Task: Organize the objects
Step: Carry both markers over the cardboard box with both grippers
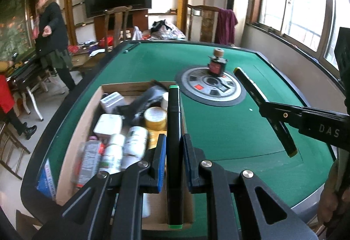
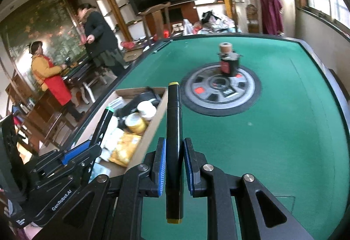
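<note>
My left gripper (image 1: 174,152) is shut on a black marker with green ends (image 1: 174,130), held over the right edge of a cardboard box (image 1: 85,121) full of bottles, jars and packets. My right gripper (image 2: 174,159) is shut on a black marker with yellow ends (image 2: 174,141), held above the green table (image 2: 273,130) just right of the box (image 2: 146,141). The right gripper with its marker (image 1: 262,106) shows in the left wrist view, to the right of the box. The left gripper (image 2: 96,141) with the green-ended marker (image 2: 107,117) shows in the right wrist view over the box.
A round grey centre panel (image 1: 211,89) is set in the table, with a small dark bottle topped by a brown cap (image 1: 216,64) standing on it. Chairs, a TV and clutter lie beyond the far edge. Two people stand at the left (image 2: 96,36).
</note>
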### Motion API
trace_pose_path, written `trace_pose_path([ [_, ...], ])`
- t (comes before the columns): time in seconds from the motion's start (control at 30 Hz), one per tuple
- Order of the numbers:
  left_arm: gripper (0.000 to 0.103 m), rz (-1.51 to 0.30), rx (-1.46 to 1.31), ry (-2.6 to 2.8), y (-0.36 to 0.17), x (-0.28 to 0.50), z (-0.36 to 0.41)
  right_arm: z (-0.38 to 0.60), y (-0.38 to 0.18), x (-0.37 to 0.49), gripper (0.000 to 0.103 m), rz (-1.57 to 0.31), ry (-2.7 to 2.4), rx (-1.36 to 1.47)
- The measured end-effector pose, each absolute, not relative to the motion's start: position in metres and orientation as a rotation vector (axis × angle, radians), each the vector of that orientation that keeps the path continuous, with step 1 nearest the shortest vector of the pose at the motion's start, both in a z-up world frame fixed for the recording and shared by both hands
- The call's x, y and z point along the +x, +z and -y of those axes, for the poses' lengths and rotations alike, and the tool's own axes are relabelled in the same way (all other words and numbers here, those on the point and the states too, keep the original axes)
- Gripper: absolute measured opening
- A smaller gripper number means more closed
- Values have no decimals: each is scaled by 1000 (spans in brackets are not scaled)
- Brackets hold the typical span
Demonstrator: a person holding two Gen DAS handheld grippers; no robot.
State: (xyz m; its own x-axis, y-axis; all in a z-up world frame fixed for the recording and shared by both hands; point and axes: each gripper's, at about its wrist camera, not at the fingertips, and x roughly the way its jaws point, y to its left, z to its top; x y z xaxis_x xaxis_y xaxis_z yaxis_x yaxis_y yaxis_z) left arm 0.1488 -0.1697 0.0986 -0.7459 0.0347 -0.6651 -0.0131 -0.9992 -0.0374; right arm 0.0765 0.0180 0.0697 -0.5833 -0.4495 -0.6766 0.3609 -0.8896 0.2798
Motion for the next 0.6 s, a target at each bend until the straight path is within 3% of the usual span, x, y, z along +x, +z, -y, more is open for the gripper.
trace_pose_path([
  [0.3, 14, 72, -1136, 3002, 94, 153, 217, 54, 65, 71, 18, 95, -2322, 1113],
  [0.6, 14, 100, -1202, 3046, 74, 141, 258, 118, 18, 60, 18, 30, -2205, 1256],
])
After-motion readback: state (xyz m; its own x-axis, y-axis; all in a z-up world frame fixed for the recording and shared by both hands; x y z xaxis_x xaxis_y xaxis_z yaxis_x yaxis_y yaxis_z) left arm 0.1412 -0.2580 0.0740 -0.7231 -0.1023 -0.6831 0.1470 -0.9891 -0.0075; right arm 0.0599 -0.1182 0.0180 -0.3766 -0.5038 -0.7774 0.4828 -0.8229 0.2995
